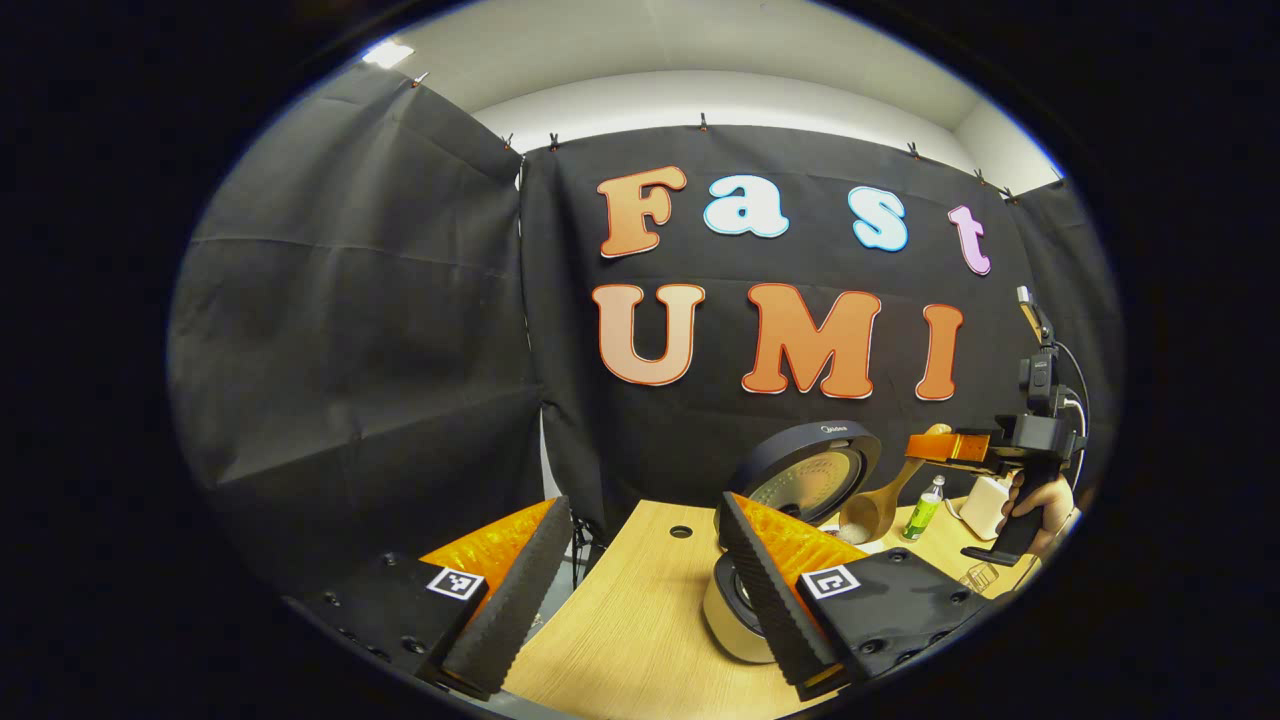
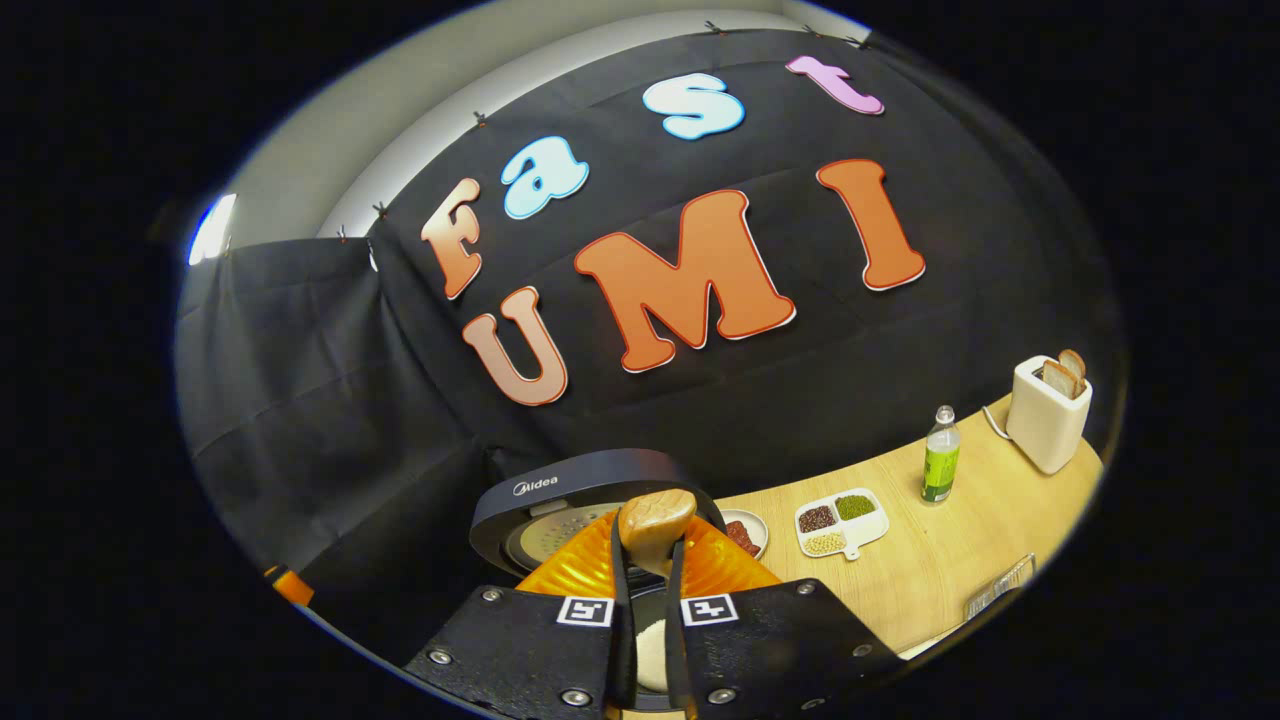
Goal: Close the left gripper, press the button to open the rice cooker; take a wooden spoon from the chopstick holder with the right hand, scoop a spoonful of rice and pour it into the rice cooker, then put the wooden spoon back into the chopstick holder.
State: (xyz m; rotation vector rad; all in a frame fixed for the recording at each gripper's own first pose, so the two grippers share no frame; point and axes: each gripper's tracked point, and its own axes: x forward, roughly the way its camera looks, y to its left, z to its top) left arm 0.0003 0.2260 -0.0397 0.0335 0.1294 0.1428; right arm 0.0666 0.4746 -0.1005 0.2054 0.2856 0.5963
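1. The right gripper (image 2: 648, 590) has both fingers clamped on the spoon (image 2: 655, 528) handle. In the left gripper view the spoon's bowl hangs down over the cooker.
2. The left gripper (image 1: 640, 590) is spread open, gripping nothing, above the table (image 1: 640, 620).
3. The cooker (image 1: 800, 480) stands with its lid up; rice shows in the pot (image 2: 652, 640) below the right fingers.
4. Farther right sit a divided dish (image 2: 842, 522), a bottle (image 2: 939, 455) and a toaster (image 2: 1046, 412).

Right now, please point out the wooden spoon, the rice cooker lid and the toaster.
wooden spoon (image 1: 868, 512), left gripper view, on its bowl.
rice cooker lid (image 2: 585, 478), right gripper view, on its raised dark outer shell.
toaster (image 2: 1043, 425), right gripper view, on its white side.
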